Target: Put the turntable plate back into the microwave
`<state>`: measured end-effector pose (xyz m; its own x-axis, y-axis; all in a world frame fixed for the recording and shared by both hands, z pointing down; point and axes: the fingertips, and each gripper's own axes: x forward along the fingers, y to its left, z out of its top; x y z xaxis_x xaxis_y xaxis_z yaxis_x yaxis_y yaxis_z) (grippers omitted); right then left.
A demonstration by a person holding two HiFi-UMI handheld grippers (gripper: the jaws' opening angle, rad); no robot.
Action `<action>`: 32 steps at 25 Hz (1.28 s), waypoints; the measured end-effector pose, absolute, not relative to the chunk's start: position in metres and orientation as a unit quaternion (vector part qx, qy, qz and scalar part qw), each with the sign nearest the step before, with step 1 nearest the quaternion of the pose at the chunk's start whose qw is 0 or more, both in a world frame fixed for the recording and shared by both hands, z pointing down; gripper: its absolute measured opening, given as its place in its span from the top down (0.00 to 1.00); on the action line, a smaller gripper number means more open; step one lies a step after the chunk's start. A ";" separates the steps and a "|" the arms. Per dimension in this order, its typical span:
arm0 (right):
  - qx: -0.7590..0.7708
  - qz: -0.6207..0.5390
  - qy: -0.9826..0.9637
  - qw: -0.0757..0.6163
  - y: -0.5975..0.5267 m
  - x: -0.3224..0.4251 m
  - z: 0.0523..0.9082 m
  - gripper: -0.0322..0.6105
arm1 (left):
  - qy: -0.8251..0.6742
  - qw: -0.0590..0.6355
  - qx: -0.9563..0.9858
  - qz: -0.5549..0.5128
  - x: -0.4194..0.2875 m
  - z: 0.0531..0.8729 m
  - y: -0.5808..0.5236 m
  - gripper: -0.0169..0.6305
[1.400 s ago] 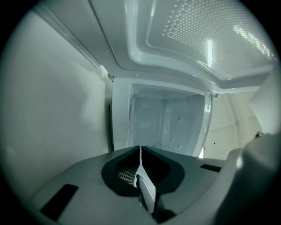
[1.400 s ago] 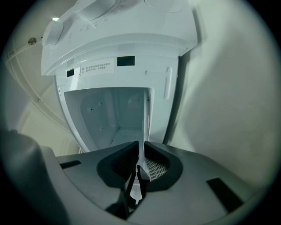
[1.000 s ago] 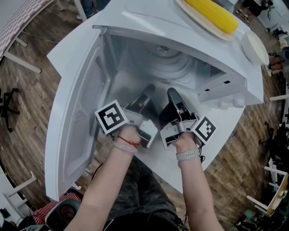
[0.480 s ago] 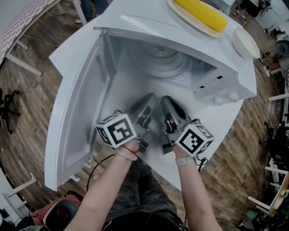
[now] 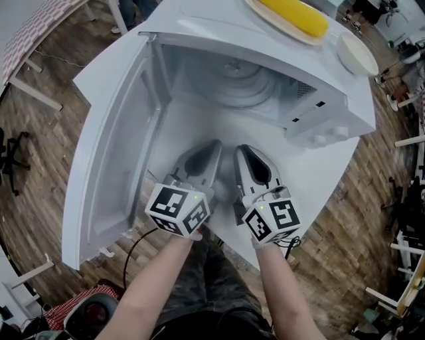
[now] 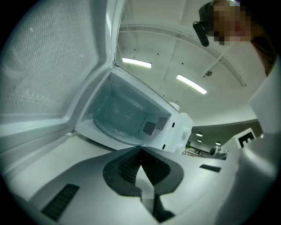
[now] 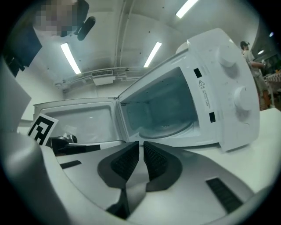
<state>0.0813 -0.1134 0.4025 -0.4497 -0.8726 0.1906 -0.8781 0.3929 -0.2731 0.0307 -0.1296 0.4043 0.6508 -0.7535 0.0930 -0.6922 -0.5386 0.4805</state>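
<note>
Head view: microwave [image 5: 319, 126] stands on the white table [image 5: 312, 172], door [image 5: 113, 159] swung wide to the left. Turntable plate [image 5: 242, 83] lies flat on the cavity floor. On the microwave's top sit a tray [image 5: 265, 16] with a corn cob [image 5: 295, 14] and a white dish [image 5: 358, 56]. Left gripper [image 5: 214, 145] and right gripper [image 5: 240, 149] are side by side in front of the opening, tips toward the cavity and outside it.

Left gripper view: left gripper [image 6: 140, 150] jaws clenched, pads meeting at the tip, nothing between them. Open cavity [image 6: 127, 116] ahead, door [image 6: 48, 66] at left.

Right gripper view: right gripper [image 7: 141, 143] jaws drawn together to a thin slit, nothing held. Turntable plate [image 7: 169, 127] visible in the cavity beyond the tips, knob [image 7: 243, 97] at right.
</note>
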 end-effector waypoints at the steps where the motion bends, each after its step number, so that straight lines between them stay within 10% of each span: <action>1: 0.528 0.163 -0.833 0.009 -0.111 0.081 0.403 0.87 | -0.421 0.234 0.875 -0.057 0.029 0.405 -0.127 0.95; 32: 0.513 0.061 -0.856 0.000 -0.012 0.071 0.287 0.89 | -0.408 0.124 0.904 -0.038 0.025 0.300 -0.038 0.95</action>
<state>0.0710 -0.0121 0.2873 -0.4741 -0.8783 0.0616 -0.8782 0.4667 -0.1042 0.0254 -0.0376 0.3001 0.6640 -0.7470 0.0332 -0.7283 -0.6361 0.2549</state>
